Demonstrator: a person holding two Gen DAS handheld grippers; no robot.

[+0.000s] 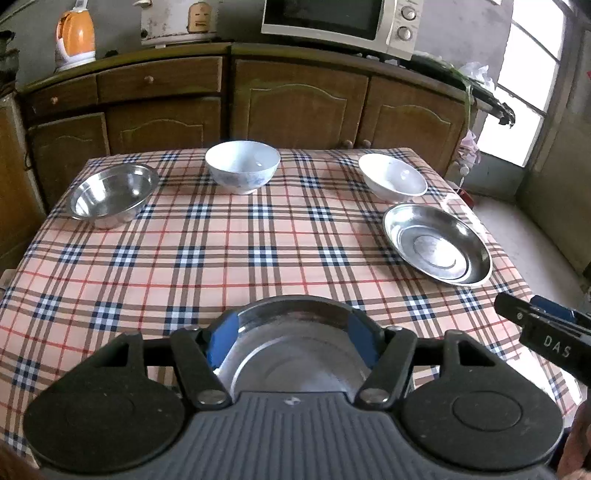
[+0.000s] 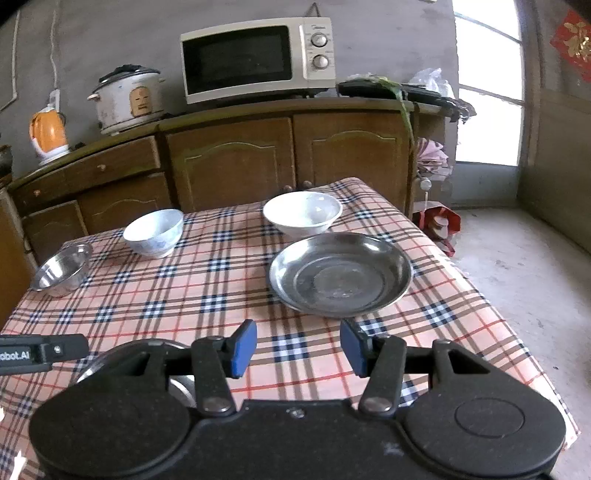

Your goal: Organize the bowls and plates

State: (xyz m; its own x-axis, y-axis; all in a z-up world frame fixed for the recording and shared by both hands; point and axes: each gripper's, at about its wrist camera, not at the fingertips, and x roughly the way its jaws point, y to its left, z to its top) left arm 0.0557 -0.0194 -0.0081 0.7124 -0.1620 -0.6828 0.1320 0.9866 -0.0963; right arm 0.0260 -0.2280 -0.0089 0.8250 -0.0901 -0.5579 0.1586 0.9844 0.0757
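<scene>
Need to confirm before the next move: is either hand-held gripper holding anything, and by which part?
Neither. The left hand-held gripper stands open over a round steel plate without pressing it; the right hand-held gripper is open over checked tablecloth.

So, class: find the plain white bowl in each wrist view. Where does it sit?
Left wrist view: white bowl at far right of the table, just behind the steel plate.
Right wrist view: white bowl at centre, far edge, again behind the steel plate.
Shared landmark: the microwave.
</scene>
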